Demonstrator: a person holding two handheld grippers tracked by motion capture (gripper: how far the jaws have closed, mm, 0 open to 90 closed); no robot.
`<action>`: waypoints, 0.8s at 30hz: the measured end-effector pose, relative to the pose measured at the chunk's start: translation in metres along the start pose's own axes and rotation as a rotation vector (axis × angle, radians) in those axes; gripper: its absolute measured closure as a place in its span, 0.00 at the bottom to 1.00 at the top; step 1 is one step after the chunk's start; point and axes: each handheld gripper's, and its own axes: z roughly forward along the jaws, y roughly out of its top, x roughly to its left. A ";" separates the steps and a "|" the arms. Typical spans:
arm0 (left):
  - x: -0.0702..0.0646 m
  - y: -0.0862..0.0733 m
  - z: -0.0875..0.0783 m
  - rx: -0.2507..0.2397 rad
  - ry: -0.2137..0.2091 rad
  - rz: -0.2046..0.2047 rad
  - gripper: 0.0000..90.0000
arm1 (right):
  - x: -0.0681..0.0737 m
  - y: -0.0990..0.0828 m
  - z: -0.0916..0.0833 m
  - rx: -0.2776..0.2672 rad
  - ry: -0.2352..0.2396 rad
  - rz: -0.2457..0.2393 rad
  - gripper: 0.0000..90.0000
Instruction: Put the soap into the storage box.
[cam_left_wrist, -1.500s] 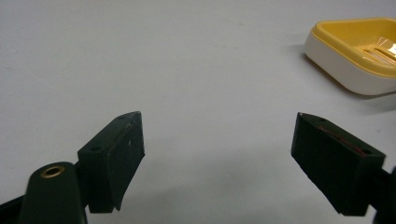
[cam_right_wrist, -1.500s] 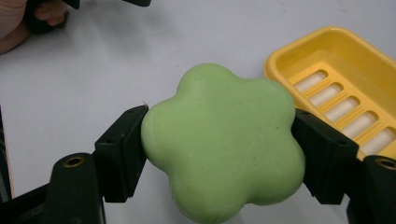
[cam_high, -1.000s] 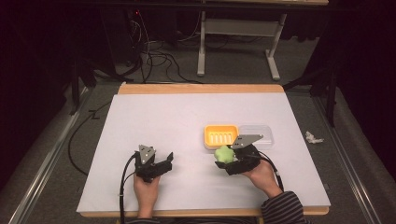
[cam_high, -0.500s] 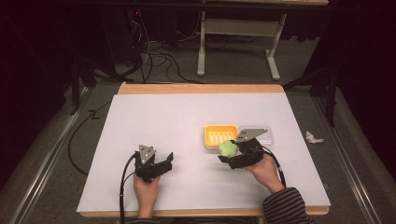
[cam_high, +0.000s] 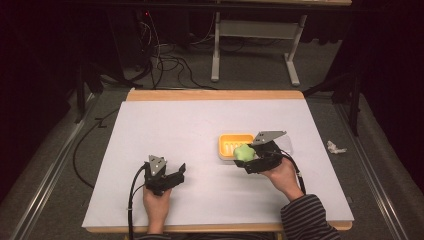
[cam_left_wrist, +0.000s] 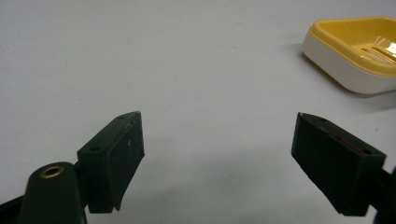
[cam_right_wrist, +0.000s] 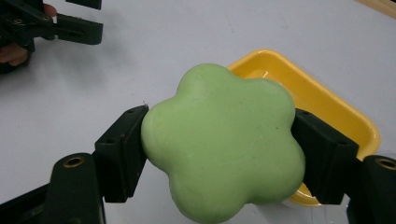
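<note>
I carry the green flower soap to its yellow dish.

My right gripper (cam_right_wrist: 219, 154) squeezes the green flower soap (cam_right_wrist: 223, 142) from both sides and holds it just over the near edge of the yellow dish (cam_right_wrist: 322, 105). My left gripper (cam_left_wrist: 219, 154) rests on the white table (cam_high: 190, 125) with its jaws wide apart and nothing in them. I think the next move is to go a bit farther over the dish, go down, then let go gently.
</note>
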 end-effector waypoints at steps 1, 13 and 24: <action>0.000 0.000 0.000 0.001 0.000 0.005 0.19 | -0.003 0.000 0.001 0.002 -0.003 0.006 0.30; 0.000 0.000 0.000 -0.002 0.001 -0.006 0.19 | -0.011 0.001 0.004 -0.008 0.007 0.047 0.30; 0.000 0.000 0.000 -0.001 -0.002 -0.006 0.19 | -0.015 0.009 0.013 0.018 -0.012 0.041 0.30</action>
